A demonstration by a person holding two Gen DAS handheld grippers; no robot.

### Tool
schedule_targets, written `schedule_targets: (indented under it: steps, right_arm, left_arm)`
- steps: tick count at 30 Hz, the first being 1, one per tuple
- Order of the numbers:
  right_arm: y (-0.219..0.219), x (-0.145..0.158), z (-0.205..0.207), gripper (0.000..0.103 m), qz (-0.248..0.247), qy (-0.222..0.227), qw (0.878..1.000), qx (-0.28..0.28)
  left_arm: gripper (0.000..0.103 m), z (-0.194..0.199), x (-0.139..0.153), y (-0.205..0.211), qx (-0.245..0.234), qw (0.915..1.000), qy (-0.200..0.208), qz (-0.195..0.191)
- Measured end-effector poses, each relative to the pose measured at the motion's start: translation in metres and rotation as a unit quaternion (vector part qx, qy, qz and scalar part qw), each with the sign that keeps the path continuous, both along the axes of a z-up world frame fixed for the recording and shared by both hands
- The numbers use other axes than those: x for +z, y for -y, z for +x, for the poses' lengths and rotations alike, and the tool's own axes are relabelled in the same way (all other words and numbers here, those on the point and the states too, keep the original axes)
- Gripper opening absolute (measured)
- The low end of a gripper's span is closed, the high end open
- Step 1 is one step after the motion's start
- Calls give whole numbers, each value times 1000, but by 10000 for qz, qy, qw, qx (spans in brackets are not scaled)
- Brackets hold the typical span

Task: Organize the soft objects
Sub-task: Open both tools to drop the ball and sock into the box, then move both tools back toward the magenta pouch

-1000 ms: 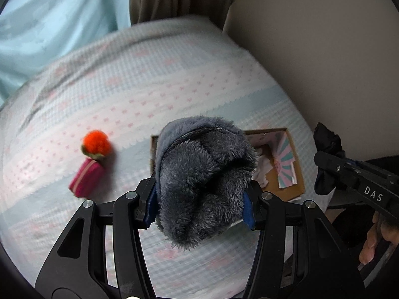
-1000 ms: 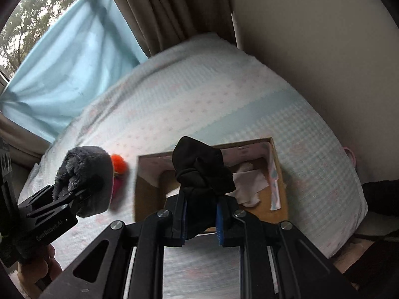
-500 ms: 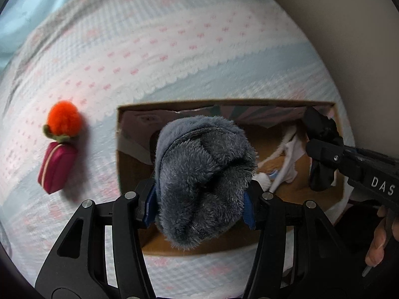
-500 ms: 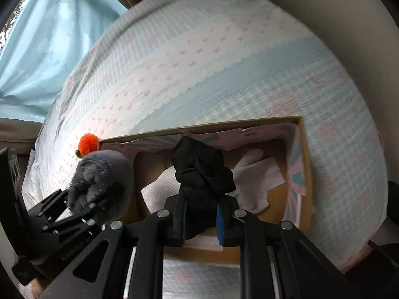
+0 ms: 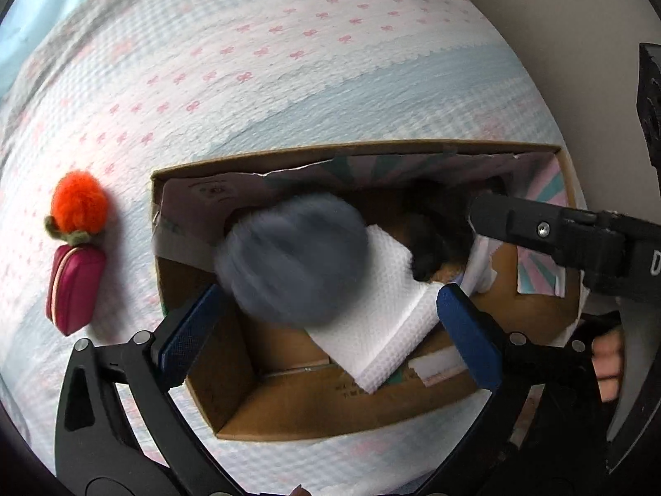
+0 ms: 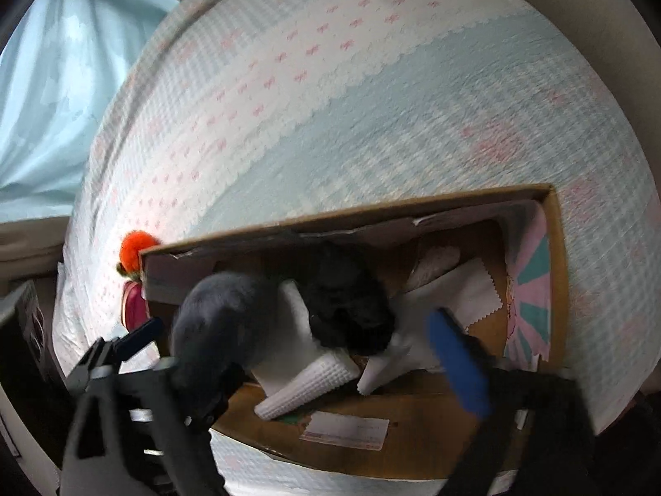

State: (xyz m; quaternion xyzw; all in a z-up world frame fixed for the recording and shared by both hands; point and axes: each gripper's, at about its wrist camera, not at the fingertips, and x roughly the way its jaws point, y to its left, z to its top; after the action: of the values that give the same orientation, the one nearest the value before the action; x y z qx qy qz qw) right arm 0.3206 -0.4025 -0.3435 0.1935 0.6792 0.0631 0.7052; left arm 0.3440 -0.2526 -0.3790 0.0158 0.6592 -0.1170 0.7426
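Left tool [image 5: 330, 310] is spread wide, empty; grey sock [image 5: 293, 260] blurs inside the box [image 5: 372, 151]. Right tool [image 6: 305, 343], also released; black sock [image 6: 351, 310] lies in the box. Left view alone shows the whole pouch [image 5: 74, 289].

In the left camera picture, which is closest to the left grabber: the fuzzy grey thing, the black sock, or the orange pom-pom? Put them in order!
From the left gripper:
1. Grey fuzzy sock, blurred, just ahead of the open fingers, over the cardboard box.
2. Black sock, farther back on the right, inside the box.
3. Orange pom-pom, far left, on the bed outside the box.
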Motion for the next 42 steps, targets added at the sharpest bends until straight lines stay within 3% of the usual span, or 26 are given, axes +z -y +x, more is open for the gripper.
schedule_targets:
  steps: [11,22,33,42]
  right_arm:
    - [2,21,-14,97,-234,280,9993,34]
    - [-19,103,-59,97,-770,1177,9898,217]
    - [-81,210,-133,97,-1184,2321,9653,171]
    - [-141,253,-206,97,-1491,3018,9416,63]
  left_arm:
    - [103,-14,33,-10,-38,9994,346,12]
    - [103,-58,111,-43,60,9937,1116,-76]
    - [103,-137,208,-137,397,9781,2042,-75]
    - [103,-201,251,-220,601,9622,2646,-256]
